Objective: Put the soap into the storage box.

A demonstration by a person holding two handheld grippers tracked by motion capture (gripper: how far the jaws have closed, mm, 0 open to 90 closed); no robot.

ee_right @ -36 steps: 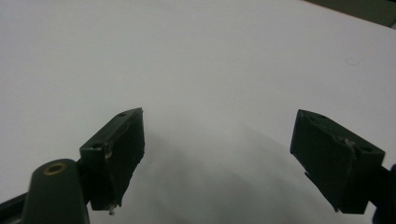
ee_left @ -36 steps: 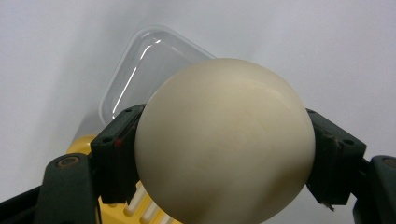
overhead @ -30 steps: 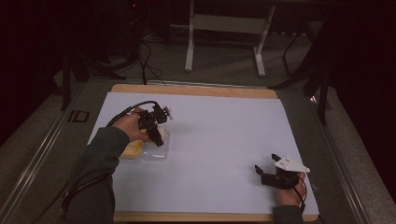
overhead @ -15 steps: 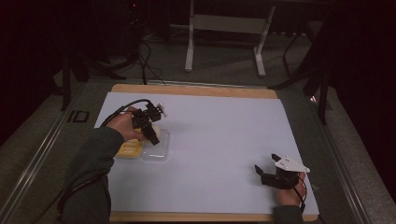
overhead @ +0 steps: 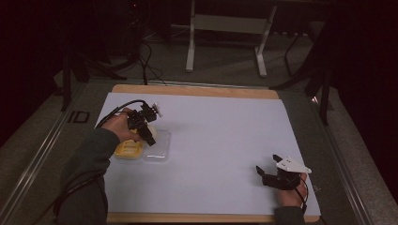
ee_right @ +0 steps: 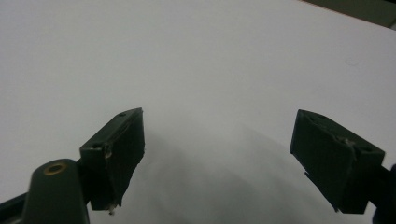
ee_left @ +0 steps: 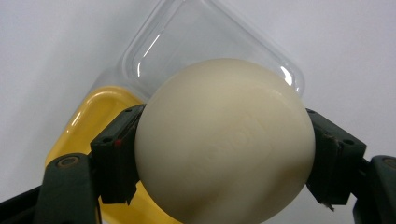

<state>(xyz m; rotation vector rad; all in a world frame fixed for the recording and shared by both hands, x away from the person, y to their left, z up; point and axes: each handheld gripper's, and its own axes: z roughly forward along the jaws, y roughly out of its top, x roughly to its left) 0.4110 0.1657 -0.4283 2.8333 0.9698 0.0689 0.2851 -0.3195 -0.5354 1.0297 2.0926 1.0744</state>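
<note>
Soap (ee_left: 224, 140) sits clamped between the left gripper's (ee_left: 224, 158) jaws, above a yellow dish (ee_left: 88, 126) and its clear lid (ee_left: 205, 32) lying side by side on the white table (overhead: 225, 136). Right gripper (ee_right: 217, 158) rests spread and empty, well apart.

- Cream-white oval soap bar (ee_left: 224, 140) showing plain, faintly embossed.
- Yellow plastic dish base (ee_left: 93, 121) glowing solid yellow.
- Clear plastic lid (ee_left: 187, 37) appearing colourless.
- White table sheet (overhead: 225, 136) lying unpatterned.

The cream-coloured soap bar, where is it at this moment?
The soap bar is clamped in the left tongs, at the table's left in the high view, above the yellow tray and its clear lid.
</note>
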